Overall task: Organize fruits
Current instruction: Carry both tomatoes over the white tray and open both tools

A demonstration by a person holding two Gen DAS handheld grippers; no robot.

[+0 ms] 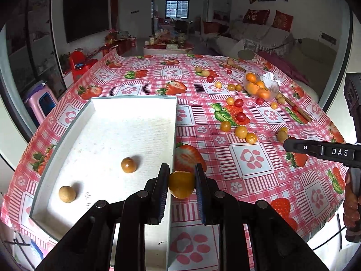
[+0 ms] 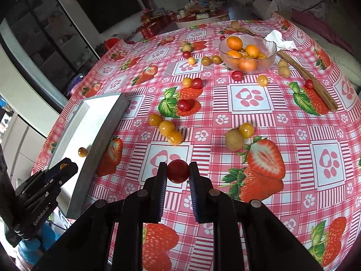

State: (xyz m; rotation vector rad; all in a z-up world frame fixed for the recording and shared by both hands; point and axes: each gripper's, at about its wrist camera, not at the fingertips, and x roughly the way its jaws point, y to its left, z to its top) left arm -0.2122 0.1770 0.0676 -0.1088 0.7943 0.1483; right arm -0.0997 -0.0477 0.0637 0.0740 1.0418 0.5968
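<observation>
The left gripper (image 1: 181, 178) is clamped on a smooth, oval orange-yellow fruit (image 1: 181, 184), its ribbed blue pads (image 1: 163, 194) pressing both sides, and it hangs just over the right wall of the white tray (image 1: 174, 122). The right gripper (image 2: 177, 172) is closed on a round, glossy red cherry tomato (image 2: 178, 171), held above the tablecloth (image 2: 248, 99), a shiny plastic sheet printed with pink checks, paw prints and strawberries.

The tray is a shallow rectangle with grey outer walls and a matte, finely ribbed white floor. Two small round fruits lie in it, well apart: an amber glossy one (image 1: 128, 165) and a dull tan, rough-skinned one (image 1: 67, 194).

Further back on the cloth stands a clear glass bowl (image 2: 269, 53) with a scalloped rim, filled with orange kumquats (image 2: 234, 43). A crumpled white tissue (image 2: 279, 39) lies touching its far side, and a long wooden fork (image 2: 315, 83) lies slanted beside it. Loose yellow fruits (image 2: 167, 127), red tomatoes (image 2: 184, 105) and a tan, matte round fruit (image 2: 234, 139) are scattered between bowl and tray
</observation>
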